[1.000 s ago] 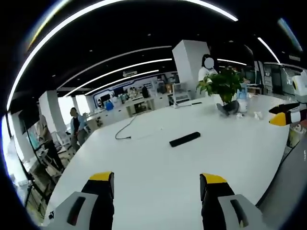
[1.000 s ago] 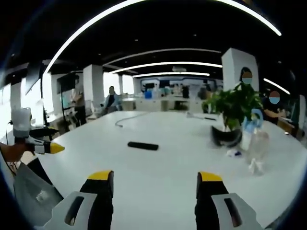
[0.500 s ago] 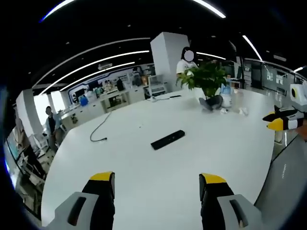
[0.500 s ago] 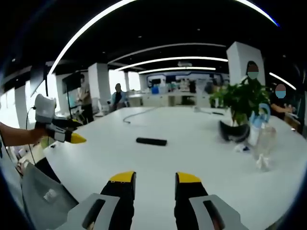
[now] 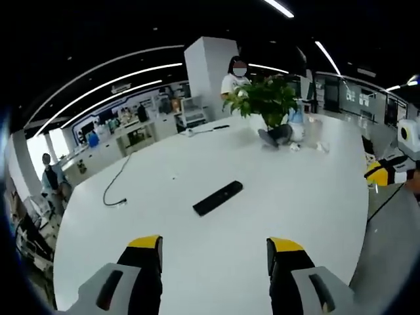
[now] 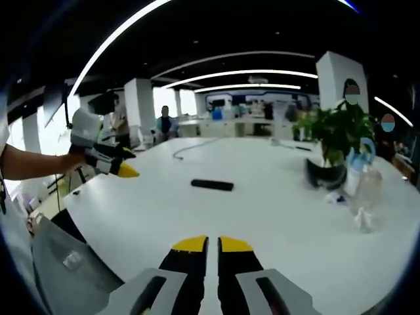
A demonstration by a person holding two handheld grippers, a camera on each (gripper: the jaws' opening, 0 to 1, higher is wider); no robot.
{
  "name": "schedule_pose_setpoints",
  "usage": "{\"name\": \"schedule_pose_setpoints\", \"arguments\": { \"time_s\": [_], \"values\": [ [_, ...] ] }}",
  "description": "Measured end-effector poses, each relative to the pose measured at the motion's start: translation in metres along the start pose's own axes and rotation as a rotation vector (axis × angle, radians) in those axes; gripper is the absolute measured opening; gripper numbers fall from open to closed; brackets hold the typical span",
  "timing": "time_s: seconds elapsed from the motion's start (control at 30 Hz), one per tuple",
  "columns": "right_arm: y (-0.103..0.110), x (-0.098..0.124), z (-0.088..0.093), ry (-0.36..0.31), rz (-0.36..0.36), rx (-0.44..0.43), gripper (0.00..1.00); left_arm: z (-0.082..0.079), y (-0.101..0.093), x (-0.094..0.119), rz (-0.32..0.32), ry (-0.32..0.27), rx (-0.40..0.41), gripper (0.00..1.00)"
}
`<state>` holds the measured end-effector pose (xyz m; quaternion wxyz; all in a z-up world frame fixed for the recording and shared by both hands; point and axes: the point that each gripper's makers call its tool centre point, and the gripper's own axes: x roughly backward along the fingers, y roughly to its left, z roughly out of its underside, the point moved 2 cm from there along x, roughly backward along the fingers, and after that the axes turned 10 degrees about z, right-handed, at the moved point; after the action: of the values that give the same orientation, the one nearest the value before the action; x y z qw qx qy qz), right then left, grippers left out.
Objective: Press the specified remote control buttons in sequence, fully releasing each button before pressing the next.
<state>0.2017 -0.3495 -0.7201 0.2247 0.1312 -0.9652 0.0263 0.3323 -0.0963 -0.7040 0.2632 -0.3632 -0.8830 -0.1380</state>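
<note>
A black remote control (image 5: 217, 198) lies flat on the big white table (image 5: 308, 190), well ahead of my left gripper (image 5: 214, 244), whose yellow-tipped jaws stand wide apart over the near edge with nothing between them. In the right gripper view the same remote (image 6: 212, 185) rests mid-table, far beyond my right gripper (image 6: 212, 245), whose jaws are closed together on nothing. The left gripper (image 6: 123, 170) comes in from the left, held by a hand. The right gripper (image 5: 379, 173) shows at the right edge of the left gripper view.
A potted green plant (image 6: 333, 141) stands at the table's far right beside a plastic bottle (image 6: 365, 197) and small items. A dark cable (image 5: 115, 190) trails across the far left. People stand behind the plant and in the office beyond.
My right gripper's jaws have closed from wide apart to together. Both views have shifted as the hands moved; the left gripper now reaches farther over the table.
</note>
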Motion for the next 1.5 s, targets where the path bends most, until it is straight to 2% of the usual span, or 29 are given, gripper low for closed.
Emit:
{"name": "schedule_pose_setpoints", "arguments": {
  "time_s": [0.27,0.6,0.73,0.97,1.13,1.3,1.4,1.43,1.5],
  "values": [
    [0.001,-0.001,0.003,0.021,-0.003,0.012,0.0,-0.01,0.013,-0.024,0.043,0.06,-0.095,0.64],
    [0.001,-0.003,0.008,0.049,0.003,0.027,0.0,-0.021,0.03,-0.054,0.097,0.12,-0.14,0.61],
    [0.002,-0.004,0.009,0.056,0.003,0.041,0.0,-0.023,0.036,-0.072,0.137,0.163,-0.158,0.54],
    [0.002,-0.004,0.012,0.075,0.003,0.046,0.0,-0.021,0.045,-0.1,0.194,0.247,-0.193,0.51],
    [0.002,-0.005,0.014,0.085,0.006,0.047,0.0,-0.021,0.045,-0.115,0.271,0.294,-0.159,0.48],
    [0.004,-0.006,0.016,0.101,0.0,0.056,0.0,-0.021,0.048,-0.13,0.328,0.347,-0.159,0.41],
    [0.004,-0.006,0.017,0.105,0.001,0.058,0.0,-0.022,0.051,-0.139,0.338,0.375,-0.171,0.34],
    [0.004,-0.006,0.017,0.108,0.001,0.057,0.0,-0.019,0.053,-0.142,0.352,0.411,-0.198,0.32],
    [0.004,-0.006,0.018,0.111,0.002,0.057,0.0,-0.016,0.054,-0.149,0.375,0.429,-0.25,0.3]
  ]
}}
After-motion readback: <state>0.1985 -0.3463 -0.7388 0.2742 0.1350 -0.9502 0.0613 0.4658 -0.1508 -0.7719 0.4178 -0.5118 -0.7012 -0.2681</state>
